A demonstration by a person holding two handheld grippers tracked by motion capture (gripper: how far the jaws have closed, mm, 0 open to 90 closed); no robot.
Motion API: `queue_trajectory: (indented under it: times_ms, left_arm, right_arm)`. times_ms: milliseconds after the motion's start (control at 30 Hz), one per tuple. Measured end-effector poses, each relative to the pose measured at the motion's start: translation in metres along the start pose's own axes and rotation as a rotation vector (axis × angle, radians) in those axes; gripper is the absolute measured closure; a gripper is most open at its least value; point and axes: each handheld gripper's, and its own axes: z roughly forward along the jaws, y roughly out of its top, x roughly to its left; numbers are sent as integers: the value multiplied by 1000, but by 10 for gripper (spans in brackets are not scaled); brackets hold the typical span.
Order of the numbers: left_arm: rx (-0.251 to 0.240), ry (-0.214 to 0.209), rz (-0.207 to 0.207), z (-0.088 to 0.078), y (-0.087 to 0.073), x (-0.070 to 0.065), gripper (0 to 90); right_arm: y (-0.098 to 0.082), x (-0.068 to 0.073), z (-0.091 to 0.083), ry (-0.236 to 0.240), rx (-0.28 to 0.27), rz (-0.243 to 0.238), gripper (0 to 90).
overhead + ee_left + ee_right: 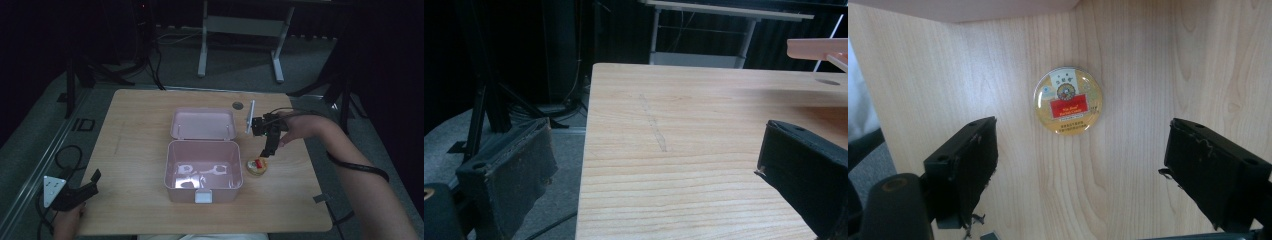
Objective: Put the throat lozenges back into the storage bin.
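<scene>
A light wooden desk (140, 150) carries an open pink plastic box (202, 172) near its middle, the hinged lid (202, 123) laid back flat behind it and a white latch at the front wall. Just right of the box lies a small round tin (257, 166) with a gold rim and a red label band; in the right gripper view the tin (1068, 100) shows a round emblem above the red band, but the lettering is too small to read. The right gripper (270, 145) hangs above the tin with its jaws spread wide and nothing between them. The left gripper (80, 192) rests at the desk's near left corner, jaws also wide apart and empty. A thin white stick (249, 116) lies beside the lid.
</scene>
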Motion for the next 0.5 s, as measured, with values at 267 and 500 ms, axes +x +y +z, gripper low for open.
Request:
queue_trajectory:
  times_ms: [267, 500]
  left_arm:
    - [2, -1, -1, 0, 0, 0, 25]
    - [5, -1, 1, 0, 0, 0, 25]
  right_arm:
    - [2, -3, 47, 42, 19, -10, 136]
    - [-2, -7, 93, 64, 52, -4, 148]
